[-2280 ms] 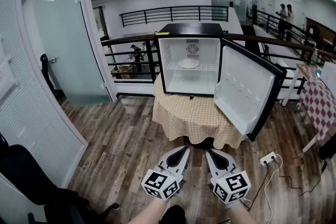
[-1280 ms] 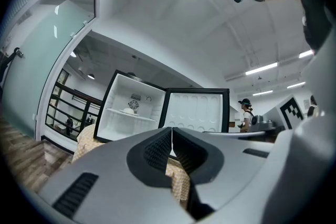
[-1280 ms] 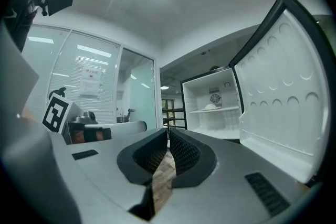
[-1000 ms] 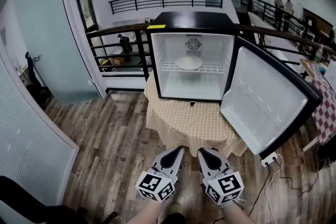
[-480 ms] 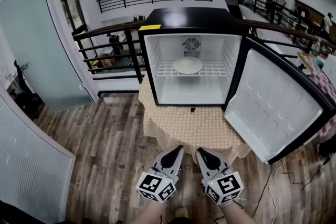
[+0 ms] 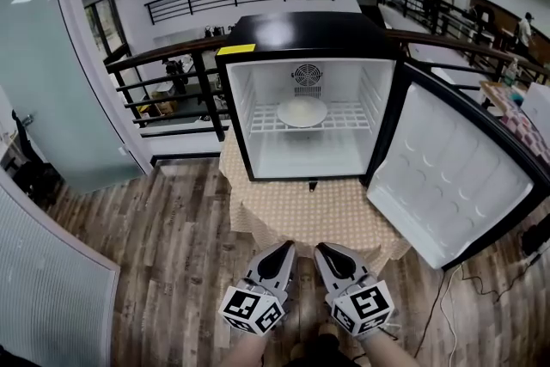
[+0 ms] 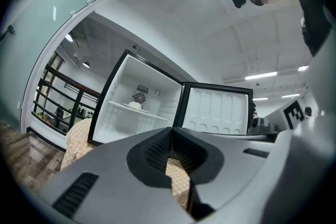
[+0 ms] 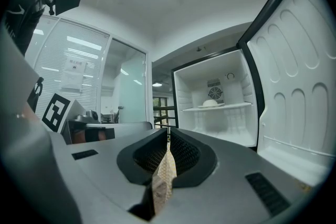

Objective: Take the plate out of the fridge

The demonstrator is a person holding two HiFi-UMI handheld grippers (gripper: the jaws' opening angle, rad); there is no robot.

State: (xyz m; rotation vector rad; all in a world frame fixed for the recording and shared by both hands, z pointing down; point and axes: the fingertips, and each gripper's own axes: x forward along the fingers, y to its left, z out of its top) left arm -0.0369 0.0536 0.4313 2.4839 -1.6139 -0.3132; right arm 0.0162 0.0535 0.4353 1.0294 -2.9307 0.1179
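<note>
Your left claw (image 6: 279, 252) sits at the lower centre of the head view, low and well short of the fridge. Its jaws are pressed together with nothing between them, and only the checked cloth shows past the tips.

Up and slightly right, in the upper middle of the frame, the plate (image 6: 302, 112) lies flat on the white wire shelf (image 6: 348, 118) inside the open mini fridge (image 6: 234, 112). It sits about mid-shelf, just below the fan grille, and the compartment holds nothing else. The fridge stands on the cloth-covered counter (image 6: 305, 215).

The plate looks pale, shallow and smooth. Treat it as stiff, fairly light and probably breakable, with a slick surface that a narrow pinch could slip off. The near rim is the obvious place to take hold, with one jaw over the lip and one under it. The shelf wires should leave room for the lower jaw to slide beneath. Held by one edge it will want to droop, so keep it level or steady the far side with your other claw.

Your right claw (image 6: 325, 253), just beside the left, is closed tight and empty as well. You need to spread a claw before you reach in.

At the right of the frame the door (image 6: 455, 176) hangs wide open, so coming straight in from the front looks clearest.
</note>
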